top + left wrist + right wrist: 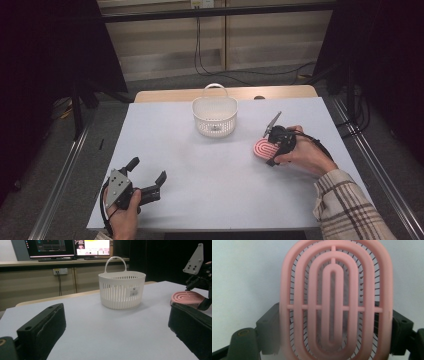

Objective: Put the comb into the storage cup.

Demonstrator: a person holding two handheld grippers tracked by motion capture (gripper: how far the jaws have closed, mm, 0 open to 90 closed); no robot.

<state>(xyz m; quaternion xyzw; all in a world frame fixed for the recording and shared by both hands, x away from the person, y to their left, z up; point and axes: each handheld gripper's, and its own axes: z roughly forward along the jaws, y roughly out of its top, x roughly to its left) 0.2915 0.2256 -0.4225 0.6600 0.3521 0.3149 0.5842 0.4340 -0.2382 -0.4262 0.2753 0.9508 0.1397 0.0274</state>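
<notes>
Now the right gripper (274, 145) is pinching the pink brush (263, 148) across its width, the left gripper (148, 175) is idling spread, and lifting toward the white basket (214, 116) looks next.

Lying across a wooden table (150, 95): a pale sheet (200, 165). Standing on the sheet, well ahead of the left claw (148, 178) and beyond the right claw (272, 145): a white basket (214, 118). Resting at the right claw: a pink brush (262, 148).
</notes>
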